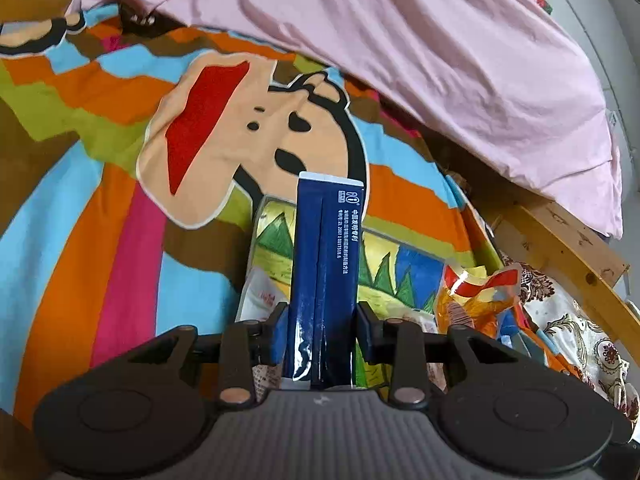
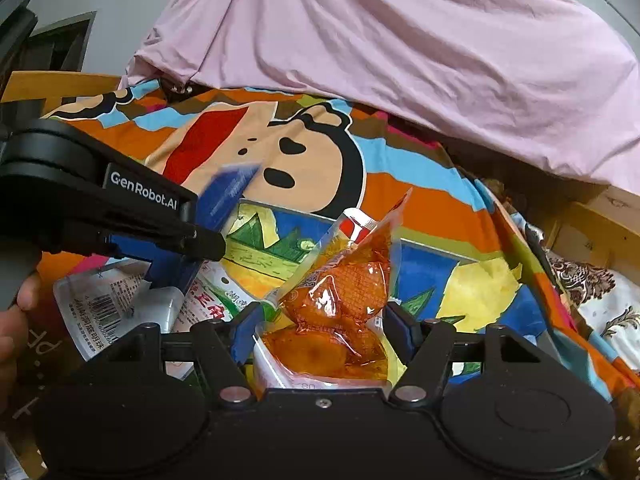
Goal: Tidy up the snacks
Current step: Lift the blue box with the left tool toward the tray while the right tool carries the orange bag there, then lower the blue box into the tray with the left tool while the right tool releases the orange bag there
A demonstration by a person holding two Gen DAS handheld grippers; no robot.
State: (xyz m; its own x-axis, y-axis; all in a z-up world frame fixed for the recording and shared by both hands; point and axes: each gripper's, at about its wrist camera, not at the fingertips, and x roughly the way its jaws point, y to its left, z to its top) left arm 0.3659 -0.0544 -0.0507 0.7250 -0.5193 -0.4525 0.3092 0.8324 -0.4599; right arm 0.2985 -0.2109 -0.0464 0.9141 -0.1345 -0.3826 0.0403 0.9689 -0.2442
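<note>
Grip first: the left gripper (image 1: 322,332) is clenched on a tall dark-blue foil packet (image 1: 326,268), its pads pressing the lower part of both long edges so that the packet stands upright out of the jaws; the right gripper (image 2: 322,330) is closed on an orange clear-film snack pouch (image 2: 346,296), the pads bearing on its sides while the sealed top juts up and away from the camera. Both packs are therefore lifted, held above a painted picture board (image 1: 384,264) that lies on the cartoon bedspread (image 1: 92,184); in the right view the blue packet shows tilted beside the left tool, and the person's hand (image 2: 16,320) wraps its handle. White printed snack packets (image 2: 108,308) lie loose at the board's near-left edge; a pink cloth (image 2: 400,48) heaps at the back.

Handling, as a judgement: both packs look light and pliant; the foil is glossy and likely to slip, so a hold low and across the seam seems sound; the orange pouch is lumpy and soft, its contents could be squashed, so the flat sealed margin is the kinder place to pinch.
</note>
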